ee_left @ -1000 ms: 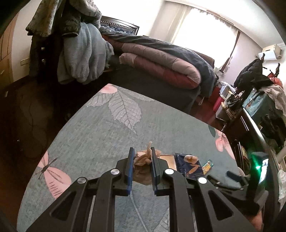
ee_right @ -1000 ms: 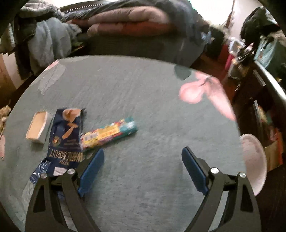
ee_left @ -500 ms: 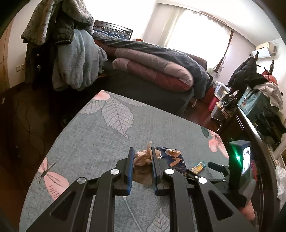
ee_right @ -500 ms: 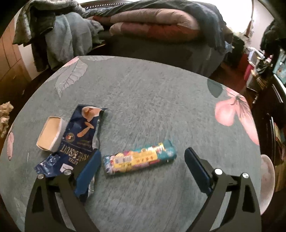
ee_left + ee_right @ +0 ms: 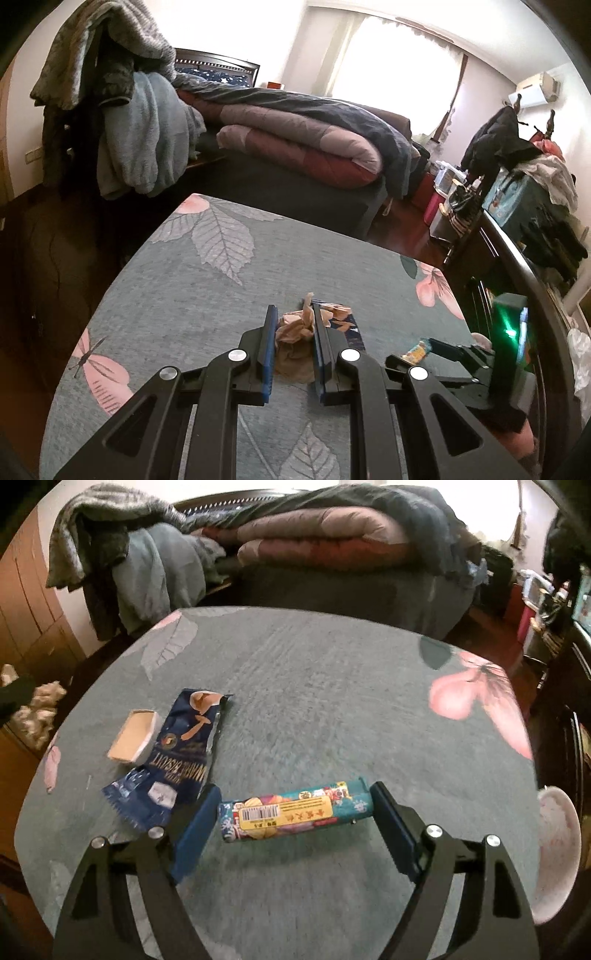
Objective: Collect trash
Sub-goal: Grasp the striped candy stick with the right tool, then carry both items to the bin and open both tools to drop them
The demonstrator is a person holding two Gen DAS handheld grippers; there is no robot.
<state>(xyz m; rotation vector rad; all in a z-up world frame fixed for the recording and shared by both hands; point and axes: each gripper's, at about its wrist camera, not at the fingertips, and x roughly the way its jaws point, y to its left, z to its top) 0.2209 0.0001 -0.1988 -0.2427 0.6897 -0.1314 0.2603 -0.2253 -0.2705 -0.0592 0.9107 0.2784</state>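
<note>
A bedroom with a piled bed lies behind the table (image 5: 332, 686), which has a grey-green cloth with leaves. On it, the teal candy wrapper (image 5: 291, 810) lies crosswise between the spread fingers of the right gripper (image 5: 295, 812), apparently not yet gripped. I judge that closing on it is the next move. Just to its left lie a blue biscuit wrapper (image 5: 184, 753) and a small tray (image 5: 133, 734). The left gripper (image 5: 294, 338) already pinches a crumpled tissue (image 5: 293, 328) above the cloth.

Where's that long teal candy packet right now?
In the right wrist view, the teal candy packet lies crosswise on the table between the open right gripper fingers, just right of the dark blue biscuit wrapper.
</note>
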